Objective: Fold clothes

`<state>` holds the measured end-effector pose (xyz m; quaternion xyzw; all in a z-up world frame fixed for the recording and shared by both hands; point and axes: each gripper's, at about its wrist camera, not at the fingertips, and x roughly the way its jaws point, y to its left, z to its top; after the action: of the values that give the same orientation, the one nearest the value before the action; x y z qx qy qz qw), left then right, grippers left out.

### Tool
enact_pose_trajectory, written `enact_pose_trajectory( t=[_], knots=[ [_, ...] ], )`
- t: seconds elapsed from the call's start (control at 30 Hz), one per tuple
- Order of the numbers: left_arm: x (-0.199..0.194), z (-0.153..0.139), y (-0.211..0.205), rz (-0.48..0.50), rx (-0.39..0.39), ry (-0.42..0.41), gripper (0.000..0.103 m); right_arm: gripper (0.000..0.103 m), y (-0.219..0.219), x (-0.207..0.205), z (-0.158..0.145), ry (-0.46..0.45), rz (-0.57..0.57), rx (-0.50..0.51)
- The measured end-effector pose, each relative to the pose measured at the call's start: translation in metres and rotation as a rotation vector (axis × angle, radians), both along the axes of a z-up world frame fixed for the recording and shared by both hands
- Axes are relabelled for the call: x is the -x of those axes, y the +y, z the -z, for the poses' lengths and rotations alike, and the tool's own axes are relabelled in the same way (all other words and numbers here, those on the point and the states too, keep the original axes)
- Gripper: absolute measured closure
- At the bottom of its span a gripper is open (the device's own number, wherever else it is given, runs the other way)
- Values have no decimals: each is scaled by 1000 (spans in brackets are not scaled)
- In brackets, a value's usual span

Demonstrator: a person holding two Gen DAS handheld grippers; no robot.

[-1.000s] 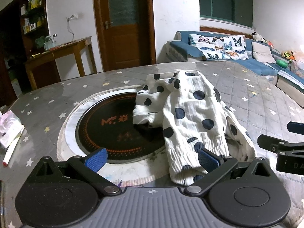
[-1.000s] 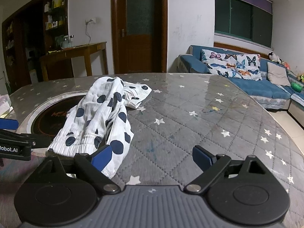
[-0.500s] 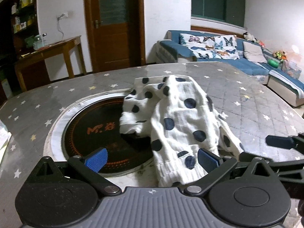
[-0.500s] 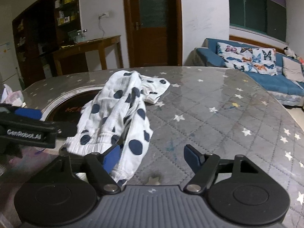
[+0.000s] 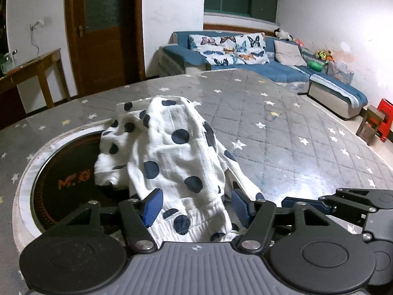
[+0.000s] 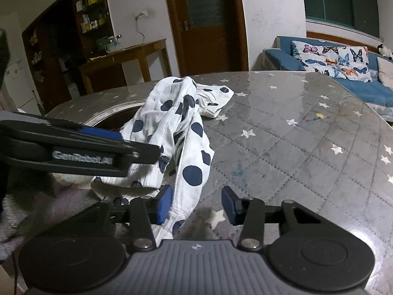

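A white garment with navy dots (image 5: 172, 159) lies bunched on the round table (image 5: 294, 135), partly over a black inset hotplate (image 5: 61, 184). My left gripper (image 5: 197, 206) straddles its ribbed near hem, jaws closing, the blue pads close beside the cloth. In the right wrist view the same garment (image 6: 176, 127) reaches down to my right gripper (image 6: 196, 205). Those jaws are closing too. A cloth edge sits against the left pad, with bare table before the right pad. The two grippers are close together: left gripper (image 6: 137, 147), right gripper (image 5: 307, 200).
The table has a grey quilted star-patterned cover under a glossy top. Beyond it are a blue sofa with butterfly cushions (image 5: 245, 56), a wooden door (image 5: 103, 32), a wooden side table (image 6: 127, 56) and red stools (image 5: 383, 120) on the floor at the right.
Both pairs of jaws have narrowed. The left gripper has shifted right so the garment's hem lies between its fingers. The right gripper now sits closer to the left one.
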<state>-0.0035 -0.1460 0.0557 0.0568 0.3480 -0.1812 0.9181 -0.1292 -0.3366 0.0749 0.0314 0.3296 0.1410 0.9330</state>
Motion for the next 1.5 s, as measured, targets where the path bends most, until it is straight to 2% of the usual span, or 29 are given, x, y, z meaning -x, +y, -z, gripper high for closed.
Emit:
enact_pose_trajectory(
  t=[0.6, 0.7, 0.77, 0.83, 0.97, 1.0, 1.1, 1.13, 1.23, 1.5],
  knots=[
    [-1, 4, -1, -20, -23, 10, 39, 56, 5, 1, 5, 12, -3, -6],
    [0, 5, -1, -15, -17, 16, 46, 57, 6, 2, 6, 22, -15, -15],
    [1, 5, -1, -11, -13, 17, 54, 57, 6, 2, 7, 31, -22, -20],
    [0, 5, -1, -5, -7, 20, 57, 59, 6, 1, 9, 40, -28, -26],
    [0, 7, -1, 8, 3, 26, 63, 74, 5, -1, 13, 55, -37, -51],
    [-1, 7, -1, 13, 4, 26, 67, 78, 5, -1, 14, 56, -37, -57],
    [-2, 10, -1, 26, 13, 33, 76, 85, 3, -1, 13, 53, -34, -71],
    [-2, 10, 0, 29, 17, 35, 82, 86, 2, -1, 13, 51, -31, -72],
    [-2, 10, 3, 36, 33, 36, 90, 89, -2, 0, 11, 40, -17, -76],
    [3, 6, 9, 49, 56, 26, 93, 89, -10, -1, 9, 23, 9, -57]
  ],
)
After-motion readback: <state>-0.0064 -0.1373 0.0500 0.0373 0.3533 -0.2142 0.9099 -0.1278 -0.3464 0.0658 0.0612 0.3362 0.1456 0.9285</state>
